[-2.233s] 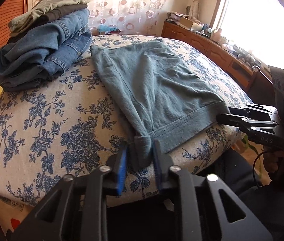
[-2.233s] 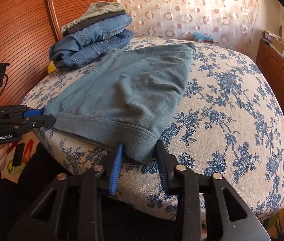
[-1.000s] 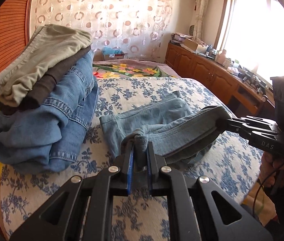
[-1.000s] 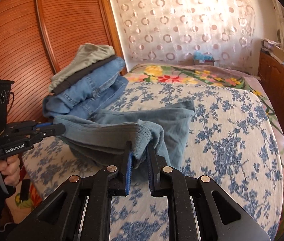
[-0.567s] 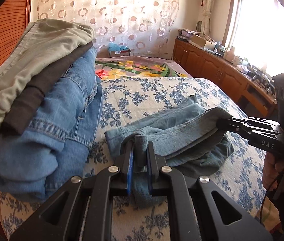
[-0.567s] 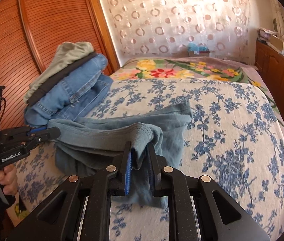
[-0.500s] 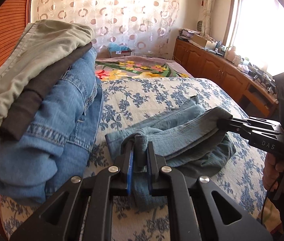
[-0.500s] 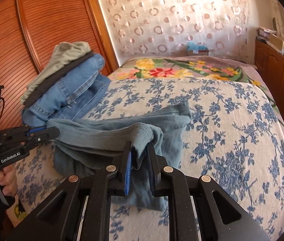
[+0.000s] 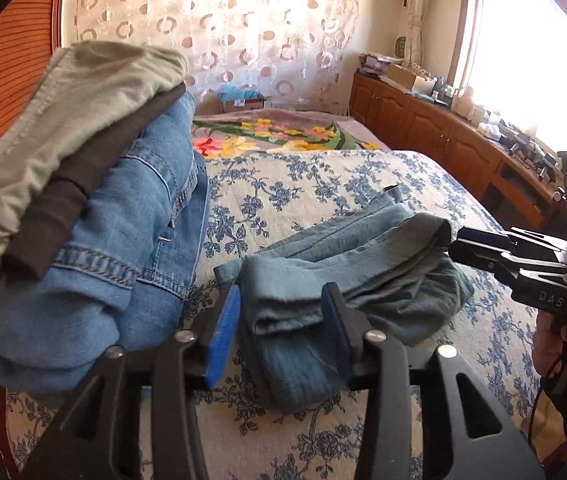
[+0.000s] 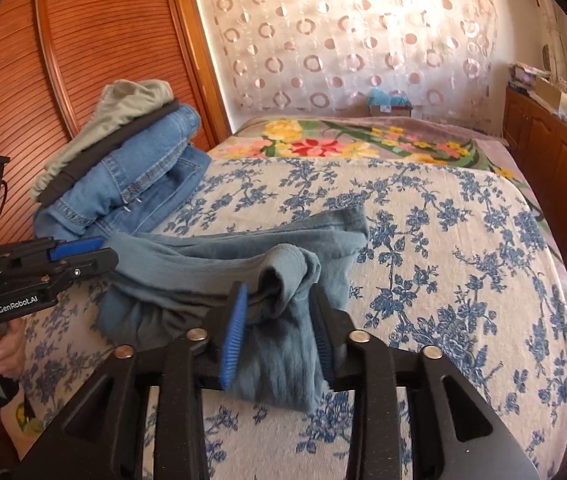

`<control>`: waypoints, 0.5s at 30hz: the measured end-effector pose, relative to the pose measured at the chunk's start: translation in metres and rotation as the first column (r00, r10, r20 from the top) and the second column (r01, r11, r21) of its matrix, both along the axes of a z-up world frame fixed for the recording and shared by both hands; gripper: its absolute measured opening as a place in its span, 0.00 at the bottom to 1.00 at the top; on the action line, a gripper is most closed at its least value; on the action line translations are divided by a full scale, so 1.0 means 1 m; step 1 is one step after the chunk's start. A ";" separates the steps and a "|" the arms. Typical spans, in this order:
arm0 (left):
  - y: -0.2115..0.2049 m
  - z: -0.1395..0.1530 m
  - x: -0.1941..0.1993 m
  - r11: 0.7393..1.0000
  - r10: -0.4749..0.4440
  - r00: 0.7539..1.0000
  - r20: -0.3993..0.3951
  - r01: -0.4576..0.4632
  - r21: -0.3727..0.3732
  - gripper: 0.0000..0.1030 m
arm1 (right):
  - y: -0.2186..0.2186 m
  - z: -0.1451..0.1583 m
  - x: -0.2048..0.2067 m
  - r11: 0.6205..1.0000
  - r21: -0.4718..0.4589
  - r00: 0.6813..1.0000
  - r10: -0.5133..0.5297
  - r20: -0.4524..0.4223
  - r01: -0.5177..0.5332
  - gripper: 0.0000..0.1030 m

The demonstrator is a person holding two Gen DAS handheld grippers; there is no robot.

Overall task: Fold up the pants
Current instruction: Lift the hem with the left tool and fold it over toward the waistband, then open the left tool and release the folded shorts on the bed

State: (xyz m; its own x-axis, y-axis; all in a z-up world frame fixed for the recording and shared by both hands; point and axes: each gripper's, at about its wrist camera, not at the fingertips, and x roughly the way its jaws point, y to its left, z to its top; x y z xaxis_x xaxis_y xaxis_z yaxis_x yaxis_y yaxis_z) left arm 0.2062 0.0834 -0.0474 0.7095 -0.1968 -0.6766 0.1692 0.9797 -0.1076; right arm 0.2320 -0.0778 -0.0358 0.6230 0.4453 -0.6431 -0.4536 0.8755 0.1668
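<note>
The teal pants (image 9: 355, 264) lie folded over in a loose, bunched heap on the blue-flowered bedspread (image 9: 283, 192). My left gripper (image 9: 283, 316) is open, its jaws standing either side of the near left corner of the cloth. My right gripper (image 10: 279, 316) is open too, with the near right corner of the pants (image 10: 283, 280) slumped between its jaws. Each gripper also shows from the side in the other view: the right one (image 9: 459, 244) and the left one (image 10: 107, 256), both at the fold's ends.
A stack of folded jeans and other pants (image 9: 95, 200) sits close on the left, also in the right wrist view (image 10: 123, 168). A wooden wardrobe (image 10: 63, 60) stands behind it. A flowered blanket (image 10: 343, 140) lies beyond. Cabinets (image 9: 443, 136) line the right wall.
Both grippers carried the hem forward over the pants, lowered it, and have now opened, letting the cloth go; it has slumped onto the bed.
</note>
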 end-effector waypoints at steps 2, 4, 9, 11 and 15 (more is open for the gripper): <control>0.001 0.001 -0.007 1.000 -0.010 1.000 0.000 0.010 -0.003 0.41 | -0.002 0.000 -0.004 1.000 -0.007 1.000 0.001 0.002 -0.001 0.40; 0.001 -0.001 -0.012 1.000 -0.012 1.000 -0.001 0.012 0.001 0.41 | -0.004 -0.002 -0.007 1.000 -0.015 1.000 0.004 -0.002 -0.004 0.42; -0.001 -0.012 -0.020 0.999 -0.031 0.999 -0.027 0.031 0.004 0.41 | -0.007 -0.012 -0.005 0.999 -0.033 1.000 0.004 -0.030 -0.005 0.44; -0.004 -0.018 -0.019 0.999 -0.038 0.998 -0.044 0.039 0.024 0.41 | -0.005 -0.014 -0.004 0.999 -0.041 0.999 0.013 -0.039 -0.015 0.44; -0.005 -0.025 -0.009 0.999 -0.038 0.997 -0.072 0.041 0.034 0.41 | 0.003 -0.015 -0.002 0.996 -0.077 0.998 0.050 -0.032 -0.053 0.44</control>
